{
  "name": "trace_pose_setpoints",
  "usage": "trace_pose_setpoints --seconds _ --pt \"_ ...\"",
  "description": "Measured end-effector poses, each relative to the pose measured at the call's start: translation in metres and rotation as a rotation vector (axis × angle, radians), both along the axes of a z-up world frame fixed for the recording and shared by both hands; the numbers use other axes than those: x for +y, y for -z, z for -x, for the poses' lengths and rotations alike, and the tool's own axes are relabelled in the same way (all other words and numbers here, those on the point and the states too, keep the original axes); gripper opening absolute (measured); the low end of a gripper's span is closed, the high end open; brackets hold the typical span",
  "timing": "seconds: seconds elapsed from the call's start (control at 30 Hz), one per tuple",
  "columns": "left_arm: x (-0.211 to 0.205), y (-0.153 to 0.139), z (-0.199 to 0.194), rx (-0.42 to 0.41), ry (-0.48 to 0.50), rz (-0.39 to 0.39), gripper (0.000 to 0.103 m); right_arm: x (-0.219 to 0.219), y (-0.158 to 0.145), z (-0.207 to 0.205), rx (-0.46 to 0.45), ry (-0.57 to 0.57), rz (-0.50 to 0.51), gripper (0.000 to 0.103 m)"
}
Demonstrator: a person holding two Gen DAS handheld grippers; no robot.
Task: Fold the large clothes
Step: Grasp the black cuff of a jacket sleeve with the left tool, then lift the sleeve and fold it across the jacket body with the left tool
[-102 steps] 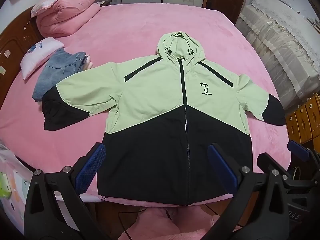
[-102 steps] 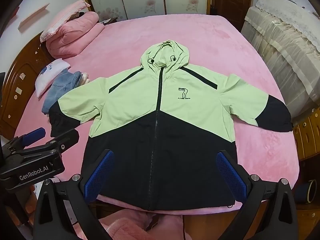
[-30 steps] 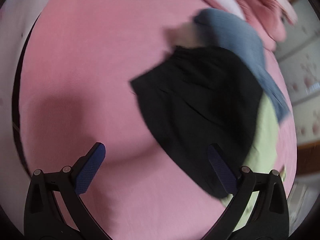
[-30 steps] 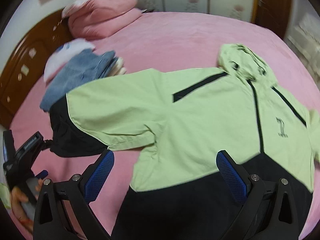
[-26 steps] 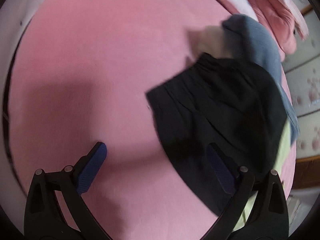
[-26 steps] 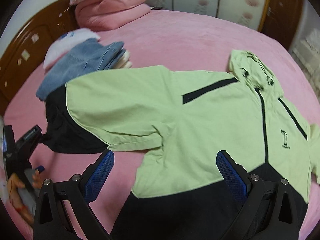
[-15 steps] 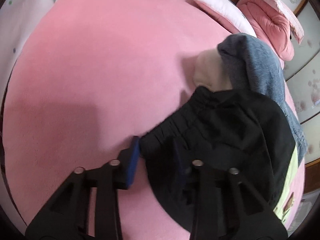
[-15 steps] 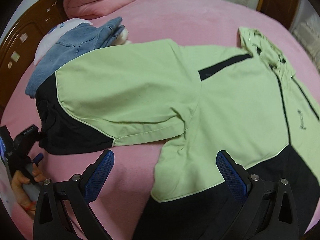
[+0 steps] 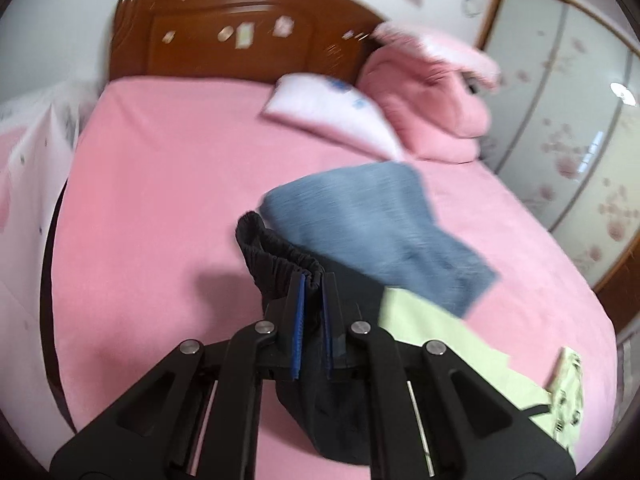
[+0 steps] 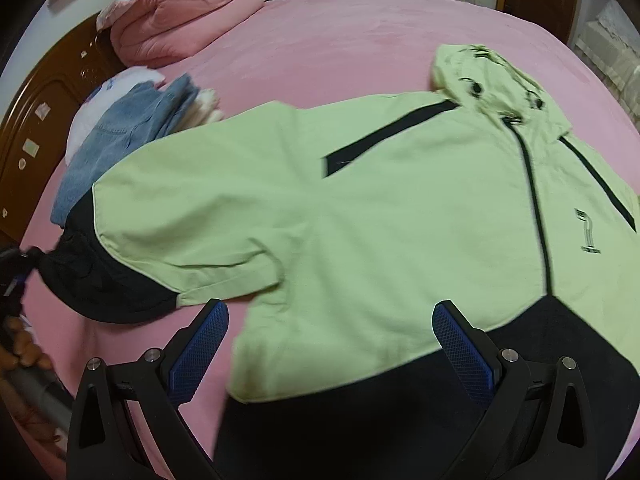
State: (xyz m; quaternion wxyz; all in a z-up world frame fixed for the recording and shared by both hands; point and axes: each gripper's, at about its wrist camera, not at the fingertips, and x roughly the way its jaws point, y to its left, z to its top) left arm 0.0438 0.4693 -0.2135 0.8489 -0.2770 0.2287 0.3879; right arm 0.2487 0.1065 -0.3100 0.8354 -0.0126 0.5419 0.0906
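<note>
A light-green and black hooded jacket (image 10: 360, 200) lies front up on the pink bed (image 10: 340, 32). Its left sleeve ends in a black elastic cuff (image 9: 276, 256). My left gripper (image 9: 313, 284) is closing the last bit on that cuff, blue pads pressed on the gathered fabric, and holds it raised off the bed. In the right wrist view the left gripper (image 10: 20, 268) shows blurred at the far left, at the sleeve's end. My right gripper (image 10: 326, 320) hovers open over the jacket near the armpit, nothing between its fingers.
Folded blue jeans (image 9: 372, 232) lie just beyond the cuff, with a white pillow (image 9: 332, 116) and a rolled pink quilt (image 9: 432, 108) behind them at the wooden headboard (image 9: 240, 36). A person's hand (image 10: 24, 352) shows at the lower left.
The left gripper went from wide open to shut on the black cuff, then rose and tipped up with it. The right gripper came lower and closer over the jacket's left side.
</note>
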Motion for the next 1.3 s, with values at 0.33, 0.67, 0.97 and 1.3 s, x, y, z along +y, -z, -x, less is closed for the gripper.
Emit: trace_pose_setpoints --seconds 0.33,0.67,0.97,1.3 --pt "-0.199 -0.123 -0.075 -0.131 0.416 -0.090 0.005 -0.143 -0.057 0.005 -0.092 0.068 -0.010 0.103" --pt "-0.379 -0.092 -0.165 -0.069 0.771 -0.069 0.005 -0.283 -0.074 0.002 -0.160 0.291 -0.035 0.103" --pt "-0.436 0.015 -0.204 0.226 0.911 0.132 0.084 -0.334 -0.035 0.003 -0.098 0.316 -0.057 0.103" --pt "-0.350 0.060 -0.169 0.547 0.850 0.109 0.084 -0.294 0.010 -0.001 0.080 0.310 -0.284 0.088"
